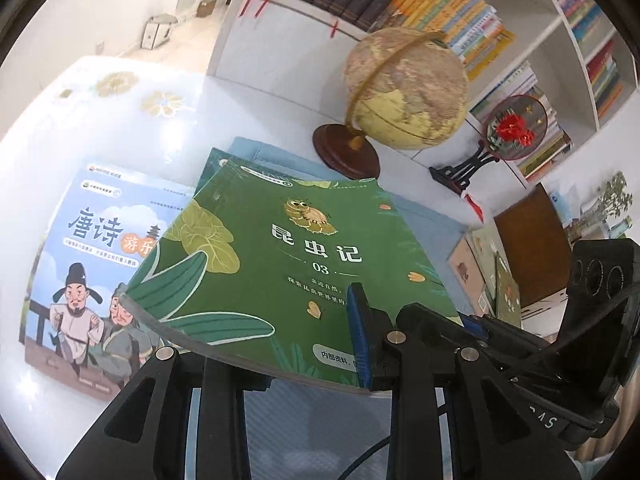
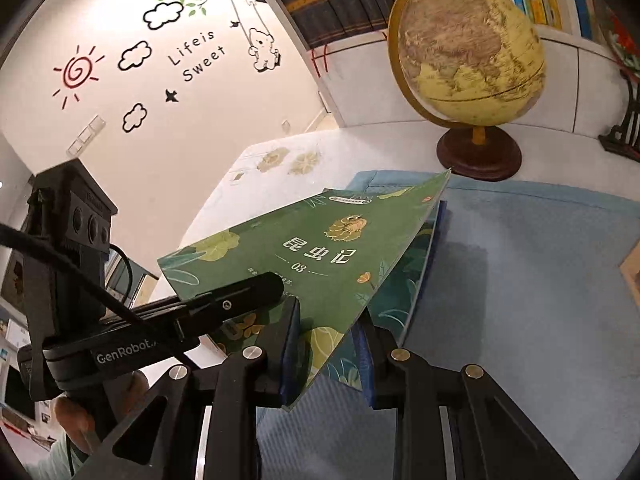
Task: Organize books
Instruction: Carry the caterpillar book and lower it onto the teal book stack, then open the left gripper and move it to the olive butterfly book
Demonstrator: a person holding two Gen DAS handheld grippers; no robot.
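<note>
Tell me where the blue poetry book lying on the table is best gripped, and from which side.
Likely its near edge or a free corner. The blue poetry book lies flat on the table, its right side hidden under the green book, so a low, sideways approach from the open left fits best.

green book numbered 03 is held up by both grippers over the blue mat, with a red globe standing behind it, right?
Not quite: the globe is yellow and tan, not red, as the right wrist view shows. The green book, held by both grippers over the blue mat, is as you say.
</note>
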